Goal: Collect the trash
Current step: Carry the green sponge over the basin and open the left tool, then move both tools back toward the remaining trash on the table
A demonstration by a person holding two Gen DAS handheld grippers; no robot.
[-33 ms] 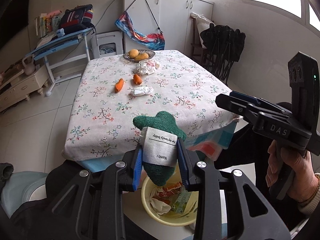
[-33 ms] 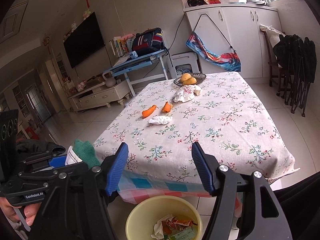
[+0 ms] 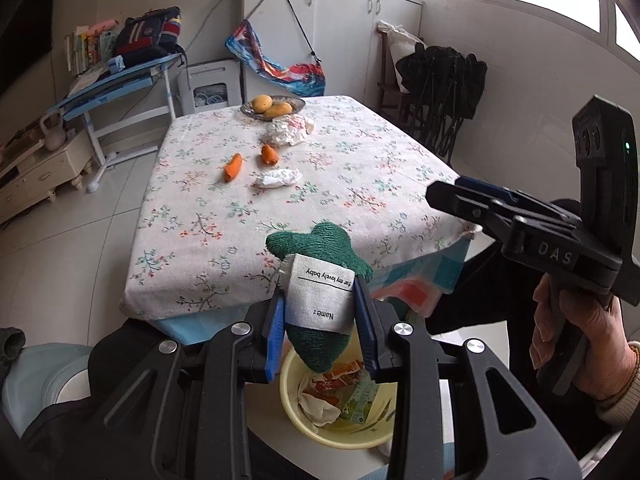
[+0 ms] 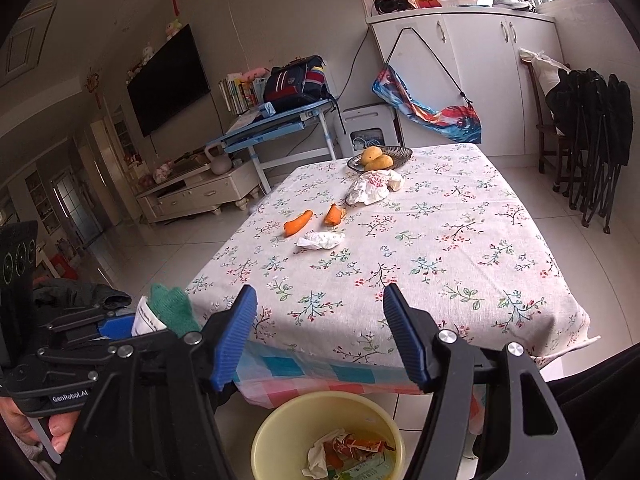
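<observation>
My left gripper [image 3: 320, 300] is shut on a green knitted piece [image 3: 320, 240] with a white label, held upright above the yellow bin [image 3: 292, 396]. The bin stands on the floor at the table's near edge and holds paper and wrappers. In the right wrist view the knitted piece [image 4: 172, 308] shows at the far left and the bin [image 4: 280, 420] lies below my right gripper [image 4: 320, 300]. That gripper is open with nothing between its blue pads. On the flowered tablecloth [image 4: 440, 240] lie a crumpled tissue [image 4: 320, 240], a larger crumpled wrapper [image 4: 372, 188] and two carrot pieces [image 4: 298, 222].
A dish of yellow fruit [image 4: 380, 158] stands at the table's far edge. Folded dark chairs [image 4: 588, 140] lean at the right wall. A blue desk [image 4: 276, 128] and a low cabinet [image 4: 196, 192] stand left of the table. White cupboards [image 4: 460, 60] fill the back.
</observation>
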